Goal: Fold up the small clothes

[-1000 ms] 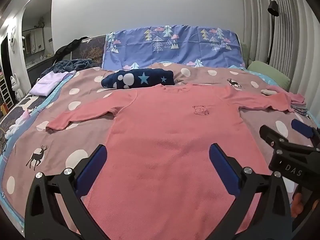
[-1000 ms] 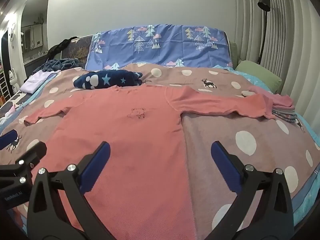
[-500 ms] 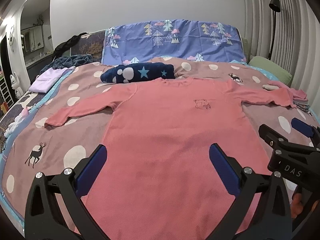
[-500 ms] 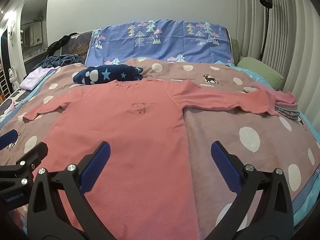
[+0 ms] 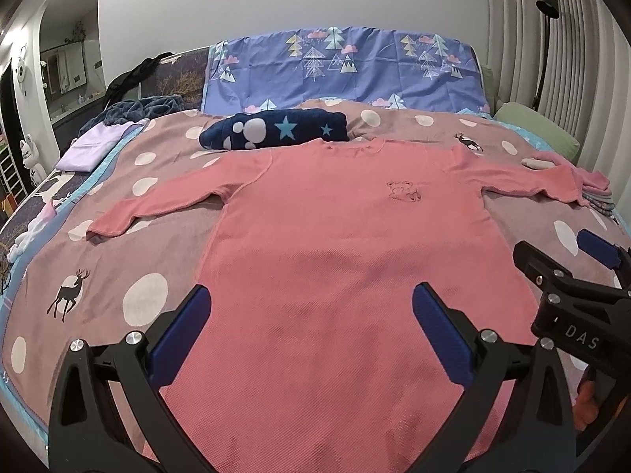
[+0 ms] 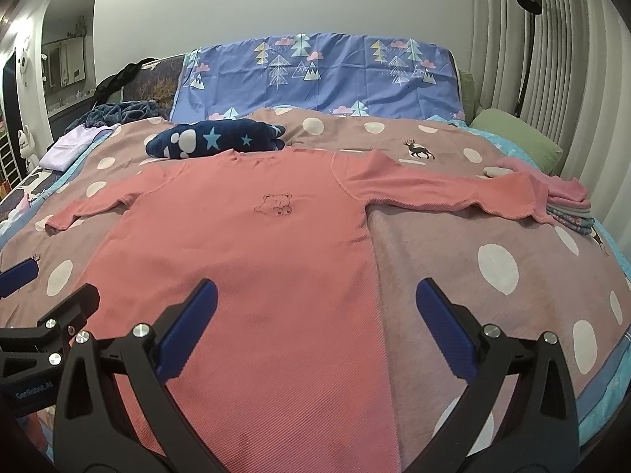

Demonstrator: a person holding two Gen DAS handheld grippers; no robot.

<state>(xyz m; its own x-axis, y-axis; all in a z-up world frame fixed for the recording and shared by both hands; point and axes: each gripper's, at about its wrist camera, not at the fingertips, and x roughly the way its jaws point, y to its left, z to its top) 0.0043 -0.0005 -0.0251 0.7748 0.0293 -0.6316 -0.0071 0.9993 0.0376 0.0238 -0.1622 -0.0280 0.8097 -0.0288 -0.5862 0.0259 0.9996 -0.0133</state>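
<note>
A pink long-sleeved shirt (image 5: 335, 244) lies flat on the bed, front up, both sleeves spread out; it also shows in the right wrist view (image 6: 244, 244). A small bear drawing (image 5: 404, 190) is on its chest. My left gripper (image 5: 309, 315) is open and empty above the shirt's lower part. My right gripper (image 6: 315, 311) is open and empty above the shirt's lower right edge. The right gripper also shows at the right in the left wrist view (image 5: 572, 276).
The bed has a brown polka-dot blanket (image 5: 118, 236). A folded navy star blanket (image 5: 276, 132) lies behind the collar. A stack of folded clothes (image 6: 568, 201) sits by the right sleeve end. A green pillow (image 6: 516, 134) and a lilac garment (image 5: 92, 146) lie at the sides.
Both grippers have risen or tilted a little, so the shirt sits lower and further in view. Both stay open. The shirt has not moved.
</note>
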